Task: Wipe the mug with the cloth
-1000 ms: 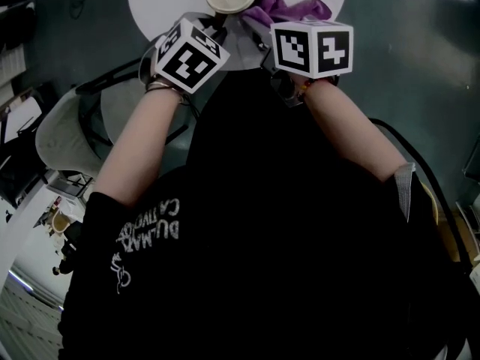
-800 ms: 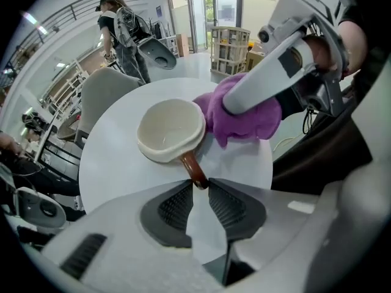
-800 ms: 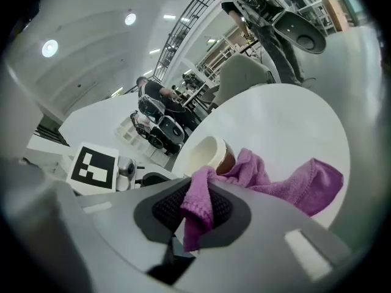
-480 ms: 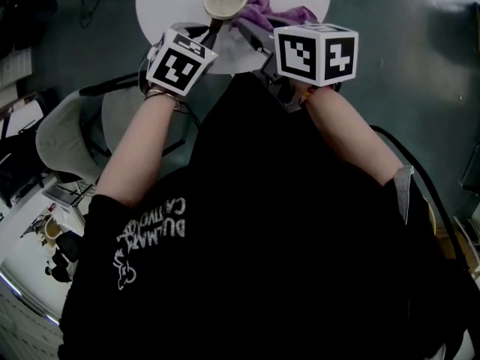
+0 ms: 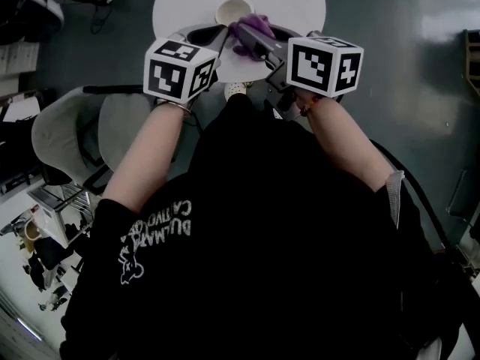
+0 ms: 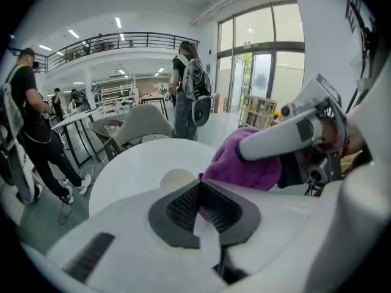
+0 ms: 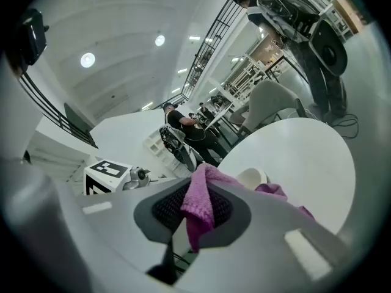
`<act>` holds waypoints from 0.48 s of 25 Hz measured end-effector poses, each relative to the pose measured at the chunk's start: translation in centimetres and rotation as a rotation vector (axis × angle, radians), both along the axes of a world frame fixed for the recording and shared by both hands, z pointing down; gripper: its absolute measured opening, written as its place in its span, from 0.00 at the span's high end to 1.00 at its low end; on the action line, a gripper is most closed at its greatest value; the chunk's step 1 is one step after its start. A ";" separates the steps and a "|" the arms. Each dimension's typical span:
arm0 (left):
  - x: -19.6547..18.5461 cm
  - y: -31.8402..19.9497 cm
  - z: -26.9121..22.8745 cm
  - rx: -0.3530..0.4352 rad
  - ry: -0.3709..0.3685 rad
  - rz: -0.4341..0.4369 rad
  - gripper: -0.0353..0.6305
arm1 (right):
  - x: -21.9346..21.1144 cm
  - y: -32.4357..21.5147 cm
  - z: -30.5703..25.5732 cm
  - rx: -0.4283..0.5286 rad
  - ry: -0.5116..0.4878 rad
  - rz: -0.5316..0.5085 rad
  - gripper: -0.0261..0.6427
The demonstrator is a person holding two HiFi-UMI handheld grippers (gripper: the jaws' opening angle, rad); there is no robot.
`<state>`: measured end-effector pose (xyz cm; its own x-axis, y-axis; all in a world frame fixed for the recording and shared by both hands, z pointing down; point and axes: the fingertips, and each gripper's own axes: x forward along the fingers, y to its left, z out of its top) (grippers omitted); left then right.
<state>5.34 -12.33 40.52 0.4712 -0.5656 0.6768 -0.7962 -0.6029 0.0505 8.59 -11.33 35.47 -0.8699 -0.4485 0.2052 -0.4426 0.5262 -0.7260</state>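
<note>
A cream mug (image 5: 234, 10) stands upright on the round white table (image 5: 300, 6). In the left gripper view the mug (image 6: 177, 177) sits just beyond my left gripper (image 6: 200, 188), apart from it. That gripper's jaws have just been closing and are now shut with nothing between the pads. My left gripper (image 5: 223, 36) hovers above the table's near side. My right gripper (image 7: 198, 191) is shut on a purple cloth (image 7: 198, 206), which hangs bunched from the pads. Seen from the head camera, the cloth (image 5: 251, 28) hangs beside the mug, in my right gripper (image 5: 247, 36).
Grey chairs (image 5: 67, 126) stand left of the table on the dark floor. Another chair (image 6: 140, 124) stands beyond the table. People stand at the far left (image 6: 24, 115) and behind the table (image 6: 189, 84). A small pale object (image 5: 235, 91) shows below the table's near edge.
Both grippers have risen away from the table, which now looks smaller. The cloth left the tabletop, bunched in the right gripper. The left gripper drew back from the mug and its jaws closed.
</note>
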 end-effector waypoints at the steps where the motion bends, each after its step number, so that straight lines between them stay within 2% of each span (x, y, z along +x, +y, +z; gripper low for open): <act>1: -0.3 0.4 -0.6 0.016 0.032 -0.002 0.95 | -0.7 0.4 -0.3 0.004 -0.014 0.000 0.92; 7: 0.1 1.8 -6.7 0.146 0.241 0.056 0.95 | -3.1 1.9 -5.4 0.098 -0.045 -0.029 0.92; 12: 0.2 2.9 -12.6 0.245 0.425 0.033 0.95 | -3.2 3.3 -11.1 0.196 -0.066 -0.069 0.92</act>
<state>5.51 -9.48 27.96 0.6973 -0.6641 0.2698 -0.7161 -0.6623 0.2206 5.35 -8.07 24.36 -0.9086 -0.4131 0.0618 -0.3556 0.6874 -0.6332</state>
